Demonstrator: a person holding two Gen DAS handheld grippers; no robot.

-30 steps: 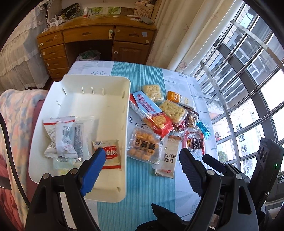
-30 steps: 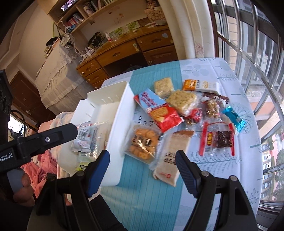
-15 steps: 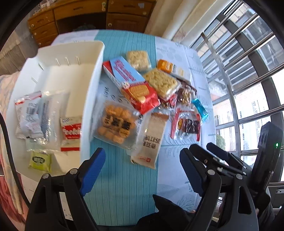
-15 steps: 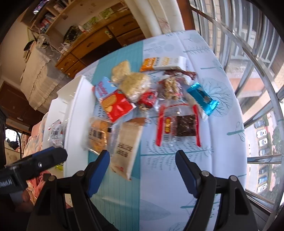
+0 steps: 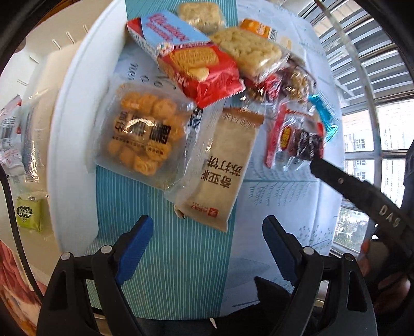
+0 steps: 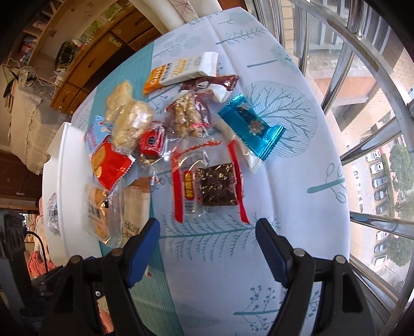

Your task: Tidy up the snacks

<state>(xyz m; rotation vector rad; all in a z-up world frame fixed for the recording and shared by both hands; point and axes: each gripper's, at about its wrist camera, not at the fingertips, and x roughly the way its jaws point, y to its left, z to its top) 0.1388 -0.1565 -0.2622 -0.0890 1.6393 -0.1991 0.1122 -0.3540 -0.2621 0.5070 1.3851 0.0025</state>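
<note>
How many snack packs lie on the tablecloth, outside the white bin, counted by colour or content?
pale rice cakes: 2
golden cookies: 1
nuts: 1
dark cake pack: 1
small red pack: 1
red and blue biscuit pack: 1
beige pack: 1
orange and white bar: 1
brown bar: 1
blue foil pack: 1
Total: 11, half-hidden white wrapper not counted.

Left hand-held gripper [image 5: 207, 240]: blue-padded jaws spread wide, nothing between them, pointing down at the counter [image 5: 160, 258]. White tray [image 5: 67, 144] at left, holding a green packet [image 5: 28, 214]. Beside the tray: clear pack of golden puffs [image 5: 143, 134], beige cracker sleeve [image 5: 222, 165], red biscuit pack [image 5: 201, 69], dark-bar packet [image 5: 297, 139]. Right hand-held gripper [image 5: 315, 165] touching the dark-bar packet's corner.
</note>
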